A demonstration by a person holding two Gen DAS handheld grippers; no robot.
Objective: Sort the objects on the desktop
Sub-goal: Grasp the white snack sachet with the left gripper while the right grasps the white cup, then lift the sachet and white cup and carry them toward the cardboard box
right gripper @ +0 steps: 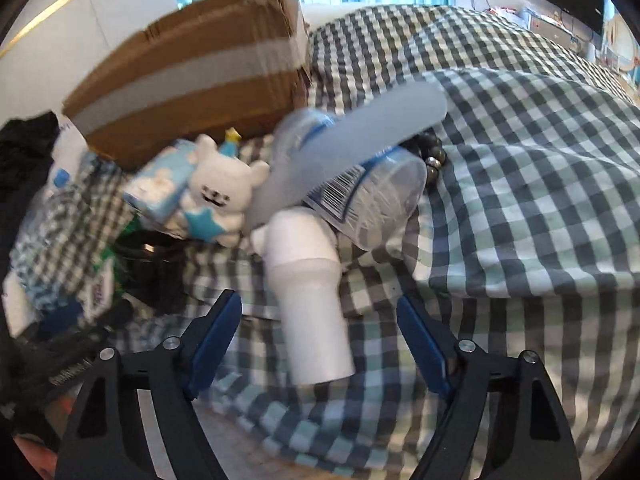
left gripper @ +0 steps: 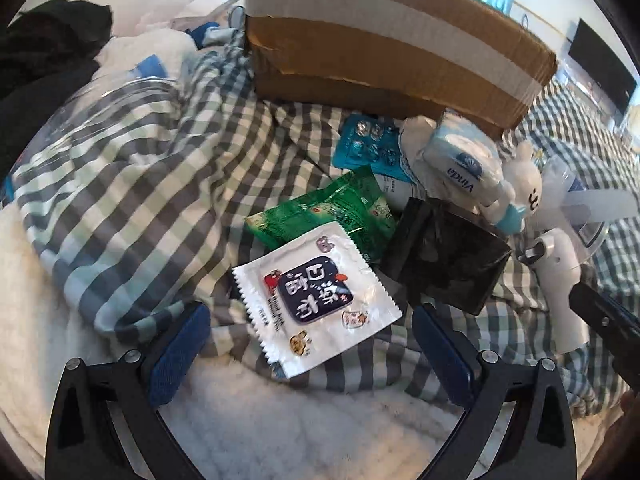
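On the far left of the bed, the checked quilt (left gripper: 132,168) is bunched in folds over a white fleecy blanket (left gripper: 280,420), with dark clothing (left gripper: 48,60) heaped behind it. The left tongs (left gripper: 310,354) stand wide and hold nothing; their blue pads flank the near corner of a white snack sachet (left gripper: 316,300) lying flat on the quilt. That sachet overlaps a green packet (left gripper: 340,208), and behind it lies a teal blister pack (left gripper: 366,146). Next along are a black box (left gripper: 448,256), a pack of Vinda tissues (left gripper: 464,160) and a small white plush toy (left gripper: 520,184), all crowded at the foot of a taped cardboard box (left gripper: 392,40).

Further right, the right tongs (right gripper: 318,334) are likewise wide and empty, straddling the handle of a white handheld fan (right gripper: 312,292). Against the fan's head leans what looks like a clear plastic bottle (right gripper: 372,196), though blur makes that uncertain, with a dark bead bracelet (right gripper: 432,156) behind it.

Judging by this jumble, sorting has barely begun: nothing seems grouped or boxed, and nearly every item is left to place. The sachet and fan look like the likely first picks.
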